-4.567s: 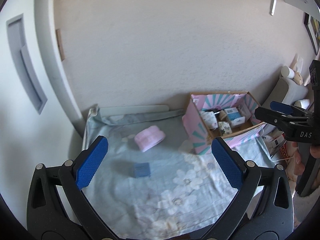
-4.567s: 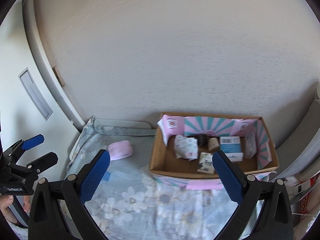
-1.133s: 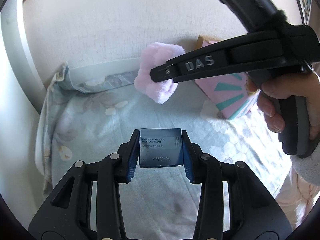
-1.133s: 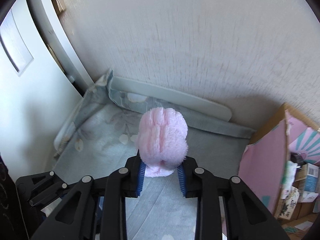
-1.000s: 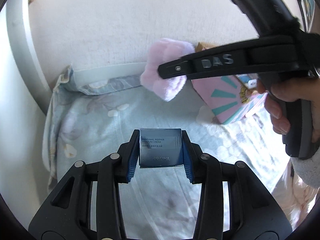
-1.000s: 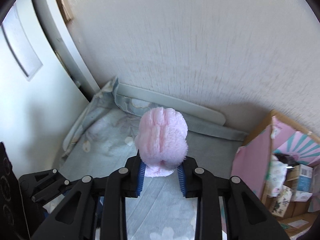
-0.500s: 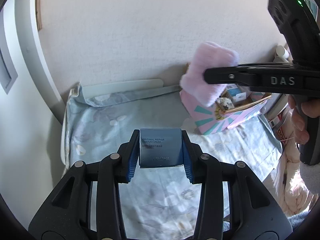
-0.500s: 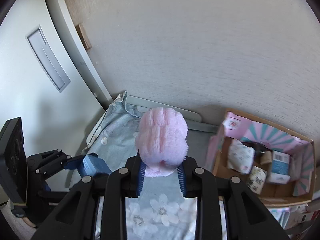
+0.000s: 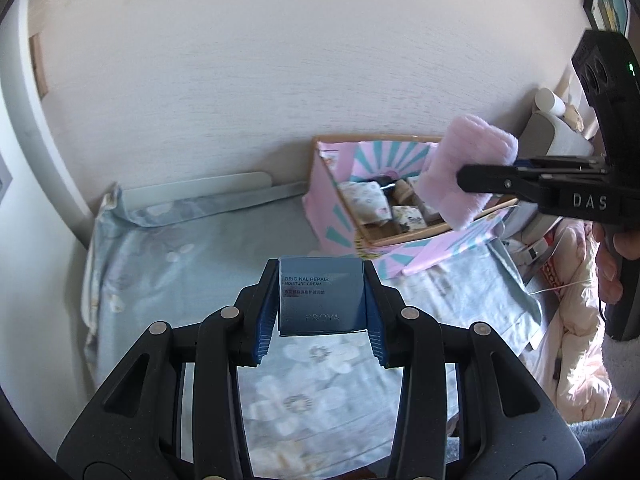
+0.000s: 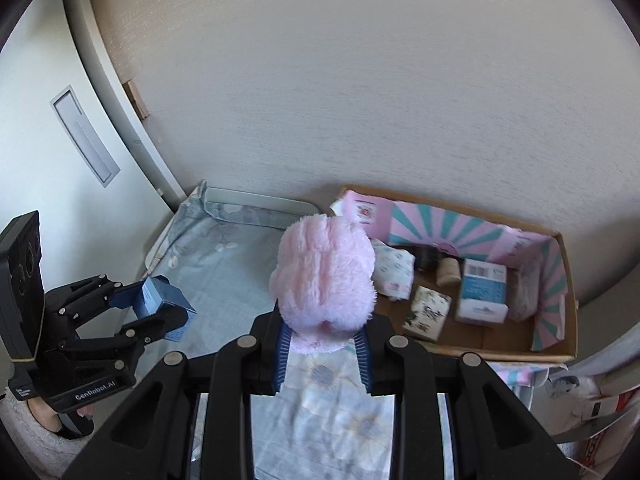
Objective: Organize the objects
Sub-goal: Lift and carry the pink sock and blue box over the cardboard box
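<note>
one blue cream box (image 9: 322, 297), one pink plush item (image 10: 325, 286), one open cardboard box (image 10: 569, 312) holding about six small packages, two black grippers, one floral sheet (image 9: 192, 264) over the table.

- Left black plastic two-finger gripper (image 9: 322, 304): ribbed blue pads (image 9: 266, 322), silver rivets, "GenRobot.AI" lettering.
- Right black plastic two-finger gripper (image 10: 323, 344): matching blue pads, "DAS" marking.
- Fuzzy white sleeve cuffs (image 9: 622, 364).

Cardboard box (image 10: 560, 354) at the right back corner of the cloth-covered table (image 9: 192, 264), against the wall (image 10: 360, 80), small packets (image 10: 426, 312) inside it, door (image 10: 36, 152) left of the table
</note>
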`<state>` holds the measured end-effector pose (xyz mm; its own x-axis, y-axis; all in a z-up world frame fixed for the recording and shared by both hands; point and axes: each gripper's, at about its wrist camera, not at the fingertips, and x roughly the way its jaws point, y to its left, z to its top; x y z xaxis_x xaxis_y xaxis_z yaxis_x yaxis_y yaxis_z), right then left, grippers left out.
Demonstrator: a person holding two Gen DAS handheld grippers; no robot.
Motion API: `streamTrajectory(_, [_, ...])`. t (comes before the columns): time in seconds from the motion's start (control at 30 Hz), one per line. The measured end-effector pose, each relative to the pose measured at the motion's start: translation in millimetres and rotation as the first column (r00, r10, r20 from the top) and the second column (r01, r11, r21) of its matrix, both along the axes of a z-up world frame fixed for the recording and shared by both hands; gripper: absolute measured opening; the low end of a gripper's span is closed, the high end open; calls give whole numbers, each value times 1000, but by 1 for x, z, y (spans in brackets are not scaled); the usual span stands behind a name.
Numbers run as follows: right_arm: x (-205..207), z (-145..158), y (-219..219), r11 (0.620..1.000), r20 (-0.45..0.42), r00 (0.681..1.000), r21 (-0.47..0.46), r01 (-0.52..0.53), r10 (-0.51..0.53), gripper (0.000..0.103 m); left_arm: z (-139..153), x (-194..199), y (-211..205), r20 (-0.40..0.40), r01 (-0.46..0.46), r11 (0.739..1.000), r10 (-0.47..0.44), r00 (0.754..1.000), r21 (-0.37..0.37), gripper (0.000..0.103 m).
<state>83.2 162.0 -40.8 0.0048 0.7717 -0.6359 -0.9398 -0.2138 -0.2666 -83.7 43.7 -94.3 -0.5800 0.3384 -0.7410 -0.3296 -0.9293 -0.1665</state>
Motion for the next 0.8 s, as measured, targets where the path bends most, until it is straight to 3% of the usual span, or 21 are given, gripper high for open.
streamTrajectory(0.33, [64,-3,-17,999,1,999,-29,37,-37,26,-9,1,59,31,10,1000,-11,999,12,35])
streamTrajectory(0.73, [116,-1,-28,998,32,999,-47,31,-30,26,-14,-7,107,43,-40,998,38,998,50,35])
streamTrajectory(0.8, [122,2,-29,999,37,999,-46,27,-25,26,-13,-8,113,-16,-64,997,64,998,36,35])
